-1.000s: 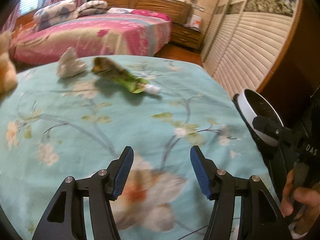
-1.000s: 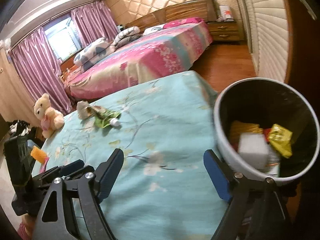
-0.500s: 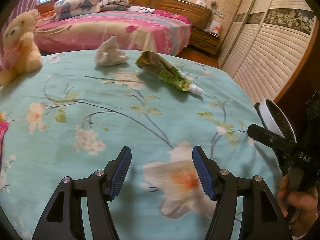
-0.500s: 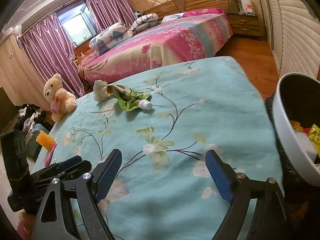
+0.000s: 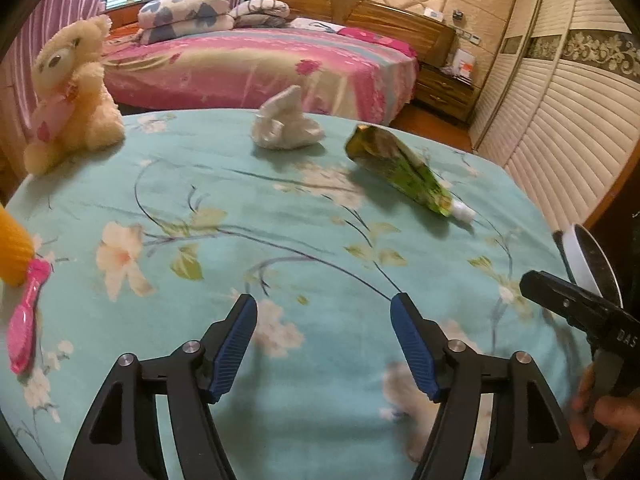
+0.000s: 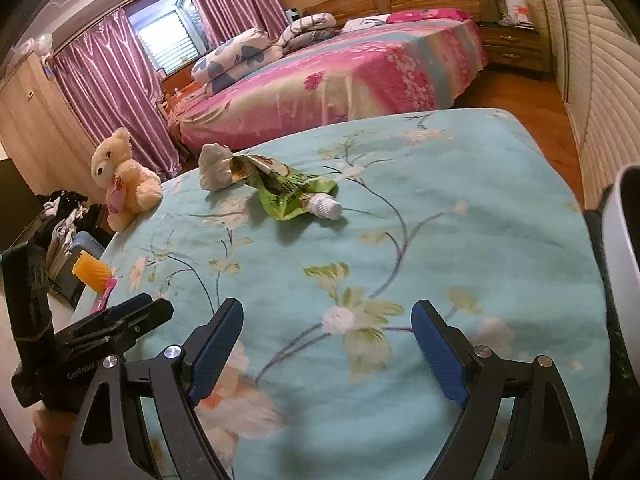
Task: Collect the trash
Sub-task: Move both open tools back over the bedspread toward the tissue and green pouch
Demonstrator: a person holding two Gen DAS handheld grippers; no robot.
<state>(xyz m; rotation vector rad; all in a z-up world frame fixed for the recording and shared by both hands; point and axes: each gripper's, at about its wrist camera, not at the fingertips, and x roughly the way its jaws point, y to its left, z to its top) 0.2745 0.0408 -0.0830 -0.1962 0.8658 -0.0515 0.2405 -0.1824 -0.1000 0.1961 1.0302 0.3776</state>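
Note:
A crumpled white tissue [image 5: 285, 123] and a squashed green tube with a white cap [image 5: 400, 170] lie at the far side of the turquoise floral bedspread [image 5: 280, 240]. Both also show in the right wrist view, the tissue [image 6: 214, 166] touching the tube [image 6: 290, 192]. My left gripper [image 5: 323, 340] is open and empty above the bedspread, well short of them. My right gripper [image 6: 326, 344] is open and empty too. A white-rimmed trash bin [image 5: 588, 258] stands off the bed's right edge, also seen in the right wrist view [image 6: 624, 264].
A cream teddy bear [image 5: 68, 92] sits at the far left corner. A pink hairbrush [image 5: 26, 320] and an orange object [image 5: 12, 252] lie at the left edge. A pink bed [image 5: 256, 64] stands beyond, and slatted wardrobe doors [image 5: 568, 120] line the right wall.
Both grippers have swung left, away from the bin. The bin's contents have left the right wrist view; the tissue, tube and teddy bear now sit closer and more central.

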